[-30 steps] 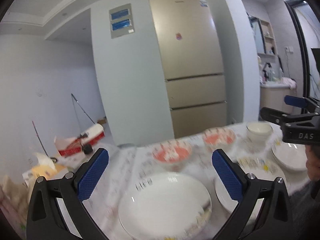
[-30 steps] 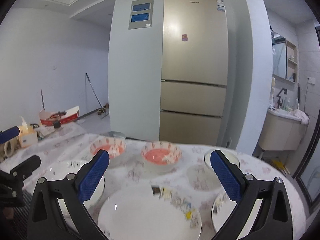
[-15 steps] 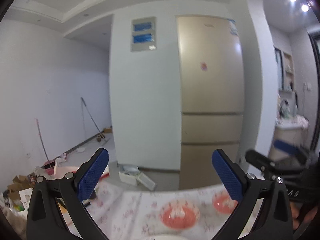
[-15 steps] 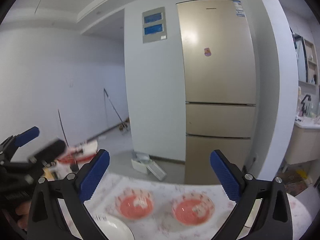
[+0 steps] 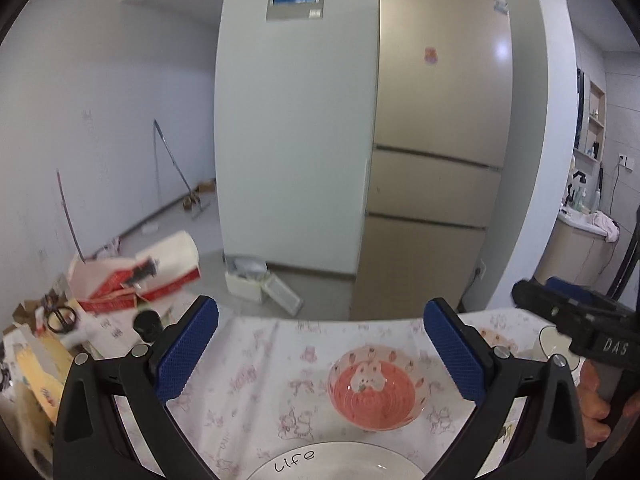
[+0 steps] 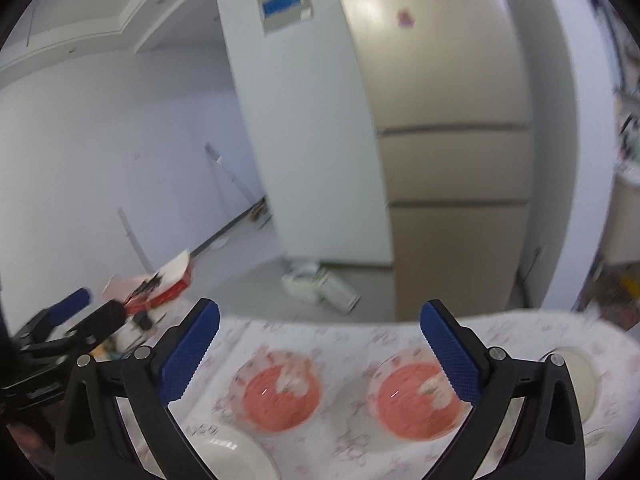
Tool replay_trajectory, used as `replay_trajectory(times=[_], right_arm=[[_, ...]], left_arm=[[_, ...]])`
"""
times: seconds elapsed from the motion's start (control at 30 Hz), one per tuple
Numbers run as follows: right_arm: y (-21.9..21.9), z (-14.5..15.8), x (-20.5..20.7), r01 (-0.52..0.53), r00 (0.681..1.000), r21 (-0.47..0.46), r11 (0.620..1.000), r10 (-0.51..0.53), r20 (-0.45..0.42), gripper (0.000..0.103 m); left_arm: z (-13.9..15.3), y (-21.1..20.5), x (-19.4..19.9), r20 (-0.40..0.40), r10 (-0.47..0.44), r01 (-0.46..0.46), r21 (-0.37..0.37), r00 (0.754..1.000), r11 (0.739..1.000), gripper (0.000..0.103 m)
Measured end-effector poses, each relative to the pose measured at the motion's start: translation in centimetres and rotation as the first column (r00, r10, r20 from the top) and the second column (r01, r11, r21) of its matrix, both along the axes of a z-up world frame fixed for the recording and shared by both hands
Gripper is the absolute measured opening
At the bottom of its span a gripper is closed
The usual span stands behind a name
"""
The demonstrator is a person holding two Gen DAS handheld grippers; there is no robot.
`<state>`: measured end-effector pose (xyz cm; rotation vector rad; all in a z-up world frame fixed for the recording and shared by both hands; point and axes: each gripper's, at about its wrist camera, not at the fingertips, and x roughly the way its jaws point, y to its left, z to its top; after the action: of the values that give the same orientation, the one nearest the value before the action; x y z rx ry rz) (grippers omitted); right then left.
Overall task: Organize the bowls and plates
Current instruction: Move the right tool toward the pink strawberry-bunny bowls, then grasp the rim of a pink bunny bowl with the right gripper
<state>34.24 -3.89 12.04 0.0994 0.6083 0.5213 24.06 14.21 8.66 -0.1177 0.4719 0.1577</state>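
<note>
Both views are being tipped back down toward the table since half a second ago. The left gripper [image 5: 320, 344] and right gripper [image 6: 319, 340] are being held spread, empty, above two pink patterned bowls [image 6: 280, 394] on the floral tablecloth [image 5: 256, 364]; nothing is being grasped yet.

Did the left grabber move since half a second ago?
Yes. The left gripper has tipped back down: the fridge sits higher in its view, and the pink bowl and plate on the table show more fully.
</note>
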Motion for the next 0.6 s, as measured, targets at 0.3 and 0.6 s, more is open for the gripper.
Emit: replay_trajectory(times=[0.3, 0.6], right_arm=[[2.0, -6.4, 3.2, -0.127, 0.946, 0.087, 0.988, 0.147, -0.287, 0.084], [5.2, -11.5, 3.8, -0.155, 0.922, -0.062, 0.986, 0.122, -0.367, 0.056]], left_arm=[[-4.2, 0.5, 4.3, -0.186, -0.04, 0.023, -0.095, 0.982, 0.995, 0.087], [-10.4, 0.3, 8.1, -0.401, -0.093, 0.03, -0.161, 0.911, 0.986, 0.071]])
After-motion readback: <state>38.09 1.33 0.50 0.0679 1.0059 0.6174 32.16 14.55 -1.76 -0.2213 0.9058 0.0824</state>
